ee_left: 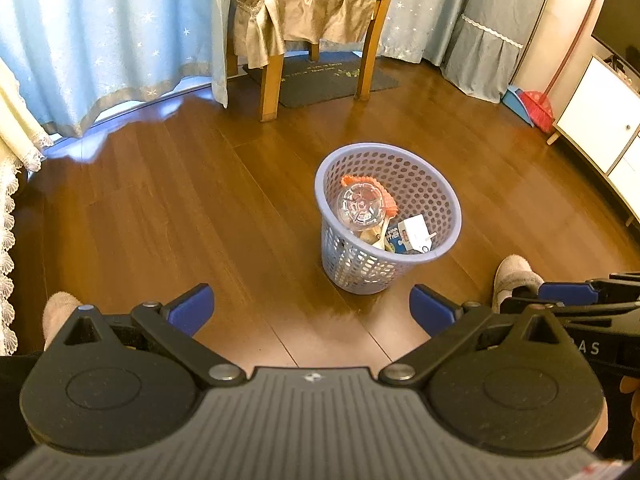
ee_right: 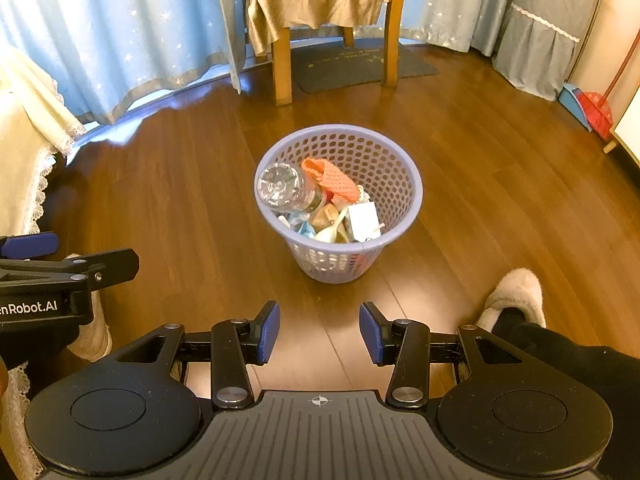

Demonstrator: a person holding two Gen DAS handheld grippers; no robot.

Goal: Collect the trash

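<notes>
At nine o'clock in the right wrist view hangs a cream cloth [ee_right: 24, 128] with a scalloped lace edge, and beside it pale blue curtains [ee_right: 120, 40] dotted with white stars. Low at eight o'clock the left gripper [ee_left: 311, 312] reaches in side-on, its black frame printed "enRobot.AI"; in its own view its blue-padded jaws stand wide apart with only bare floor between them. At twelve o'clock a wooden chair [ee_right: 320, 0] wears a quilted tan cover, over a dark mat [ee_right: 360, 64] whose writing is too small to read. At the centre of the glossy brown plank floor [ee_right: 160, 200] stands the lavender plastic wastebasket [ee_right: 340, 264], round, tapered and perforated. It holds a clear ribbed plastic bottle [ee_right: 280, 188], an orange mesh net [ee_right: 332, 180], a white carton [ee_right: 362, 220] and crumpled wrappers. At six o'clock the right gripper [ee_right: 319, 332] has its jaws partly apart and empty. At four o'clock rests a fuzzy beige slipper [ee_right: 516, 296]; at three o'clock a red broom [ee_right: 598, 114] leans by a blue dustpan [ee_right: 572, 100].
</notes>
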